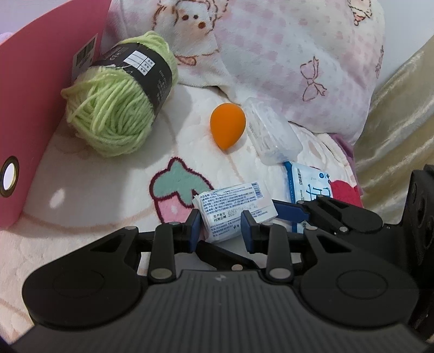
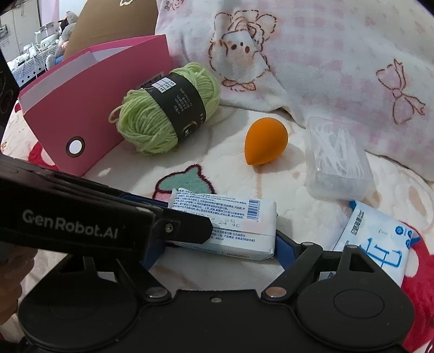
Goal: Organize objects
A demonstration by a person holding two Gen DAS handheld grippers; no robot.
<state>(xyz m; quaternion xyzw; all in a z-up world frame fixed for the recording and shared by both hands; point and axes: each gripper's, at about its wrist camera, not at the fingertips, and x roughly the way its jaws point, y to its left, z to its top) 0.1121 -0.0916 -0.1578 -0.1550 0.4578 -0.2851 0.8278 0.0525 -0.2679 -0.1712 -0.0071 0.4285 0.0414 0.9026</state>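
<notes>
A white printed packet [image 1: 236, 209] [image 2: 225, 228] lies low over the plush strawberry blanket [image 1: 95, 190]. My left gripper [image 1: 221, 225] [image 2: 187, 217] is shut on it across its short width, blue pads against both sides. My right gripper [image 2: 217, 252] stands wide around the packet's long ends. Its right finger [image 2: 282, 247] [image 1: 287, 210] sits close to the packet's end; the other pad is hidden behind the left gripper, and no squeeze shows. Further back lie a green yarn ball [image 1: 116, 108] [image 2: 168, 114], an orange egg-shaped sponge [image 1: 227, 125] [image 2: 265, 141] and a clear floss-pick box [image 1: 274, 133] [image 2: 336, 163].
A pink file box [image 1: 40, 108] [image 2: 81, 114] stands at the left, the yarn leaning on it. A blue-and-white sachet [image 1: 309, 187] [image 2: 379, 244] lies at the right. A bunched pink blanket [image 2: 325, 68] walls the back. Cardboard [image 2: 116, 21] rises behind the pink box.
</notes>
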